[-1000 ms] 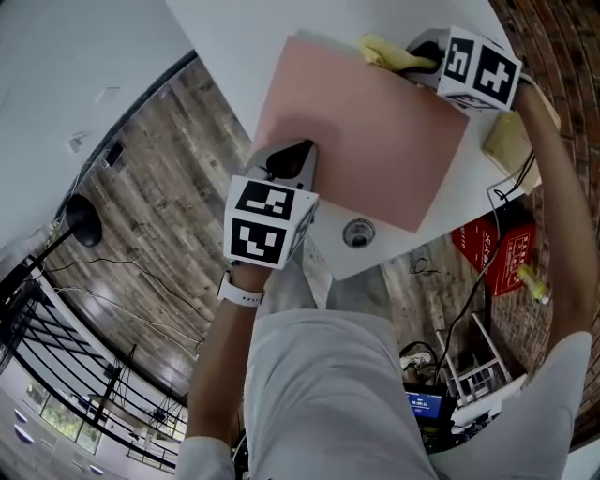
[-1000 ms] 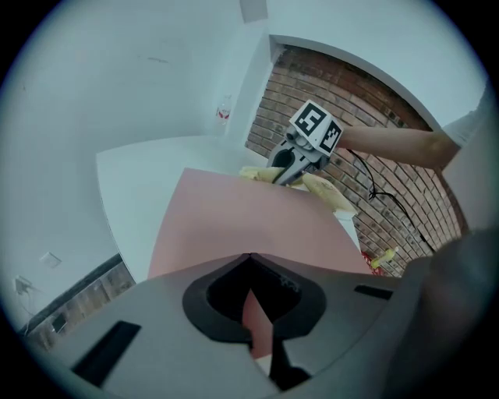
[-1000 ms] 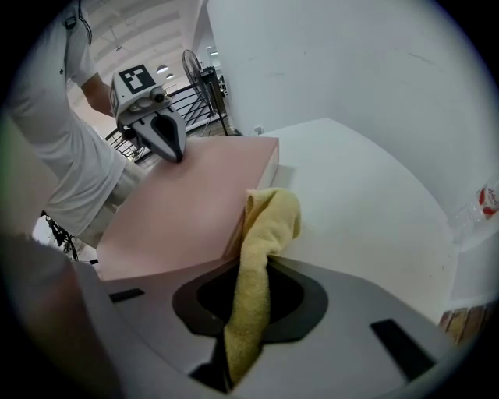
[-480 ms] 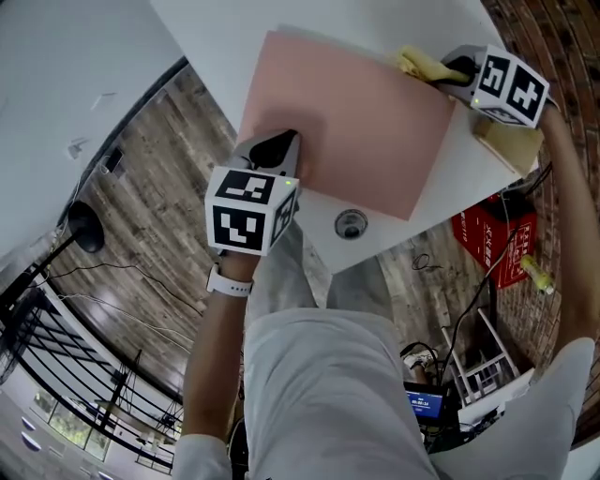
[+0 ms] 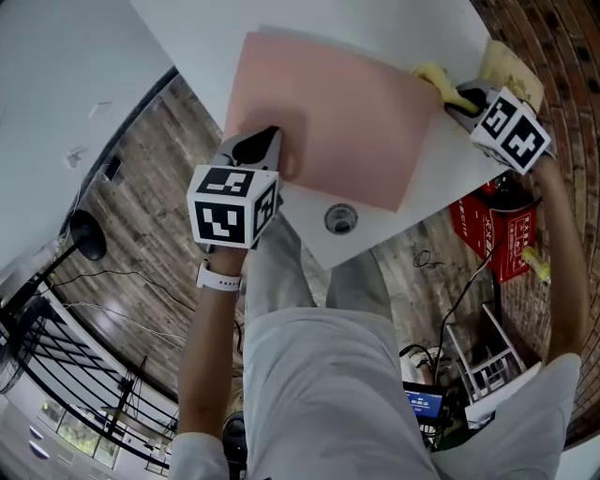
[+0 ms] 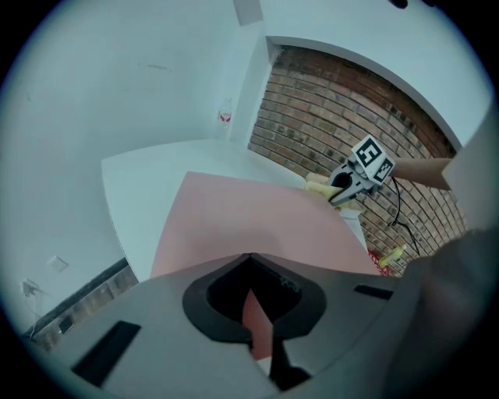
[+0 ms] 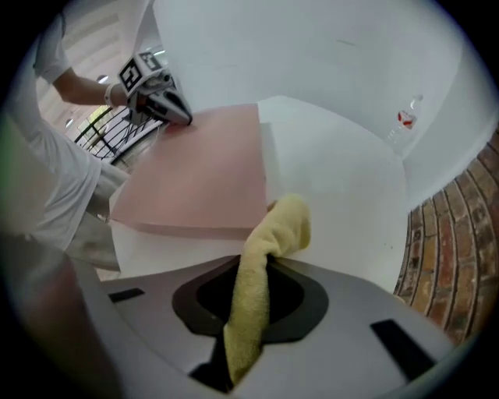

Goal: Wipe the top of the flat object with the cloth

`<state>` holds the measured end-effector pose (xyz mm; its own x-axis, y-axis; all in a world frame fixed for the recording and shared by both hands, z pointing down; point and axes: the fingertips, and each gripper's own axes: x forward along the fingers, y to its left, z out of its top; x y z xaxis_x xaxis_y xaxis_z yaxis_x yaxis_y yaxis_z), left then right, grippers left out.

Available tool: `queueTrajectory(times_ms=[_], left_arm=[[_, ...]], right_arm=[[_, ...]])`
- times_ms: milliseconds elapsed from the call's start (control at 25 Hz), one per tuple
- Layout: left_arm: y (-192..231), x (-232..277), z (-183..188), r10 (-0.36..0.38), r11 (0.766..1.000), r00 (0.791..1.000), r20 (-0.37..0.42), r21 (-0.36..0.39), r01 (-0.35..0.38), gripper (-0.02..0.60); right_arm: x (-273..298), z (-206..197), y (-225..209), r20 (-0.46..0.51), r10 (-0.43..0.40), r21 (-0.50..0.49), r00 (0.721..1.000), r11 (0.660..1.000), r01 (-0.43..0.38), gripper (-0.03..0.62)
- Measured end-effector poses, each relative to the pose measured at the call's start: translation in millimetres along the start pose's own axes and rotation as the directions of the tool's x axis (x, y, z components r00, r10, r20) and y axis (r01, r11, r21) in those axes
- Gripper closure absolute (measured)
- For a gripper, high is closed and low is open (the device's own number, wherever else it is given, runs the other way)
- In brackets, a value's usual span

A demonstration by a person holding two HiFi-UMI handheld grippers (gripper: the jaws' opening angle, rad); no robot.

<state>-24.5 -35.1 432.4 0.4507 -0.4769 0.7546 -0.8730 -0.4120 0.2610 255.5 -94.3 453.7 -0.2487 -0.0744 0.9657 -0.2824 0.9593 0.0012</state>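
What worries us first is the cloth (image 7: 261,265). The right tool (image 5: 461,97) is clamped on one bunched end of it. The free end curls over at the right edge of the pink board (image 5: 328,122) rather than lying on its top. If we drag inward from here, that end could snag on the board's raised edge and roll under. A hard pull might also strip the narrow bunch out of the jaws.

The second risk is the board itself. The left tool (image 5: 262,145) is closed on the board's near-left edge, with a sliver of pink showing between its jaws. That is a thin bite at one corner, so a firm sideways wipe could pivot the board round it or slide it free.

A third risk is a yellow pad (image 5: 506,61) at the worktop's far right corner, just beyond the right tool. A wide backswing could knock it off.

The board lies flat across the middle of the white worktop (image 5: 375,19), its near edge close to the worktop's near edge. A round cable grommet (image 5: 340,218) sits just clear of it there. The worktop looks smooth, so we judge it gives the board little grip.

Below are a wooden plank floor (image 5: 159,187) with loose cables and a red box (image 5: 492,234). A brick wall (image 6: 335,117) stands on the right and plain white walls elsewhere.
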Motion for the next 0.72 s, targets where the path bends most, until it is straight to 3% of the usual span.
queueTrajectory(times_ms=[480, 720], left_arm=[[0, -1, 0, 0.019, 1.000, 1.000, 0.009, 0.008, -0.019, 0.563], [-1, 0, 1, 0.022, 1.000, 1.000, 0.011, 0.012, -0.022, 0.563]], right_arm=[[6, 5, 95, 0.077, 0.041, -0.120, 0.996, 0.992, -0.031, 0.531], [8, 6, 139, 0.172, 0.080, -0.079, 0.982, 0.995, -0.067, 0.531]])
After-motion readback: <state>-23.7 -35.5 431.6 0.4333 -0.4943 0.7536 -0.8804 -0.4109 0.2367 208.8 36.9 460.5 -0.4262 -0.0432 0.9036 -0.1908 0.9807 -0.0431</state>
